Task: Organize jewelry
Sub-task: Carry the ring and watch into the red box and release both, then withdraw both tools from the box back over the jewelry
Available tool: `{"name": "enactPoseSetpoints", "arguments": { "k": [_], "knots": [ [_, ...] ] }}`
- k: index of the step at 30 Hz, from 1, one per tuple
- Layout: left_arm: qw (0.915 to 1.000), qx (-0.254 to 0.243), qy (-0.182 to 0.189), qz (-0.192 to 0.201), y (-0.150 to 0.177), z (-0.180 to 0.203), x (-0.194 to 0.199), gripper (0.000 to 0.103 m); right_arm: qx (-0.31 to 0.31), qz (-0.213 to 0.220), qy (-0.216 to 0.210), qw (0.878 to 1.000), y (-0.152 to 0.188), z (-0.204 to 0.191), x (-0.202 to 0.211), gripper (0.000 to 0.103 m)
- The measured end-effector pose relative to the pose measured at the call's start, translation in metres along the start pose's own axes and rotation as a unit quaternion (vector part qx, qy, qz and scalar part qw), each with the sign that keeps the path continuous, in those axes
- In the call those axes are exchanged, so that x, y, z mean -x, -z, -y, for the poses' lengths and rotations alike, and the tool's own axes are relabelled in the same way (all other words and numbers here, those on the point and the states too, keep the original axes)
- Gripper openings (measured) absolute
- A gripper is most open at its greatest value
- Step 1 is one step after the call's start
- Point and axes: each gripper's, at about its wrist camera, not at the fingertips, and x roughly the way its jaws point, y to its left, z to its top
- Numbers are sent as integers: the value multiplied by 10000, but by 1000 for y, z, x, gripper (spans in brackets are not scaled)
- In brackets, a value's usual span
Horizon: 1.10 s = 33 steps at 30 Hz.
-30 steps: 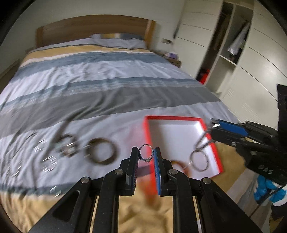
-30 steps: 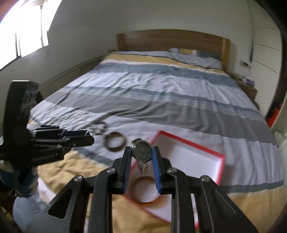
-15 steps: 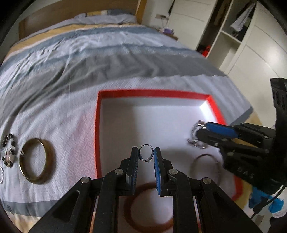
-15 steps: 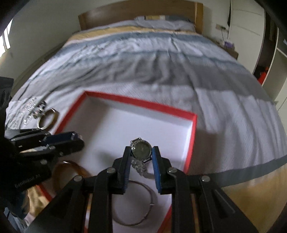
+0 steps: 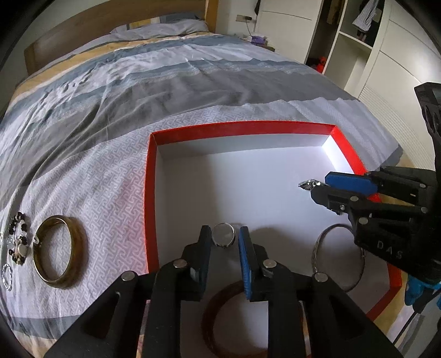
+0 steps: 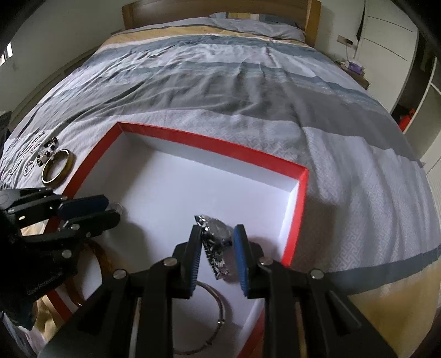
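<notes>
A red-rimmed white box point(image 5: 209, 129) point(image 6: 209, 140) lies on the bed. My left gripper point(image 5: 224, 239) is low inside it, jaws a little apart, with a silver ring point(image 5: 223, 239) between the fingertips. My right gripper point(image 6: 216, 239) is also inside the box, jaws spread, with a silver watch point(image 6: 216, 247) lying loose between them on the box floor. A brown bangle point(image 5: 217, 316) and a thin silver bangle point(image 5: 339, 258) point(image 6: 212, 316) lie in the box.
On the bedspread left of the box lie a gold bangle point(image 5: 58, 250) point(image 6: 56, 169), a dark beaded bracelet point(image 5: 18, 239) and thin silver pieces point(image 5: 7, 275). Wardrobe and shelves point(image 5: 358, 41) stand at the right. The headboard point(image 6: 220, 8) is far back.
Both grippers moved from above the bed down into the box. Both sets of jaws opened wider. The watch dropped onto the box floor and the ring now sits loose between the left fingers.
</notes>
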Motion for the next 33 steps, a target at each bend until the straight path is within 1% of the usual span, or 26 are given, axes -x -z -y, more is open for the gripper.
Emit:
{"name": "enactPoseSetpoints", "arguments": {
  "k": [2, 3, 5, 6, 9, 14, 18, 21, 23, 25, 28, 30, 31, 33],
  "knots": [
    [10000, -2, 7, 24, 1, -1, 2, 31, -34, 12, -43, 10000, 1, 1, 2, 23],
    [10000, 13, 24, 31, 1, 0, 4, 32, -36, 15, -33, 10000, 1, 1, 3, 23],
    [9999, 47, 120, -1, 2, -1, 6, 34, -55, 26, -30, 10000, 2, 1, 6, 31],
    [9999, 35, 123, -2, 3, 0, 8, 35, -71, 49, -24, 10000, 3, 2, 9, 32],
    [9999, 47, 137, 36, 6, 0, 18, 44, -161, 128, -34, 9998, 6, 3, 21, 32],
    [9995, 182, 173, 200, 15, 1, 47, 44, -379, 312, -14, 9988, 17, 8, 49, 33],
    [9990, 260, 169, 337, 27, 4, 78, 45, -653, 462, -20, 9968, 38, 8, 79, 33],
    [9991, 273, 159, 269, 37, 6, 100, 49, -718, 564, -25, 9958, 56, 1, 105, 33],
    [9992, 286, 86, 263, 44, 6, 114, 56, -755, 621, -35, 9952, 66, -4, 119, 33],
    [9990, 280, -72, 328, 56, 5, 133, 59, -812, 697, -65, 9942, 79, -12, 138, 33],
    [9985, 345, -164, 394, 72, 0, 156, 61, -886, 798, -97, 9928, 94, -22, 160, 33],
    [9978, 418, -234, 460, 86, -6, 176, 66, -897, 836, -122, 9924, 103, -29, 172, 33],
    [9973, 444, -299, 497, 93, -8, 184, 70, -902, 856, -117, 9922, 107, -34, 179, 33],
    [9967, 471, -387, 540, 102, -13, 197, 72, -919, 914, -159, 9914, 115, -42, 191, 33]
  ]
}}
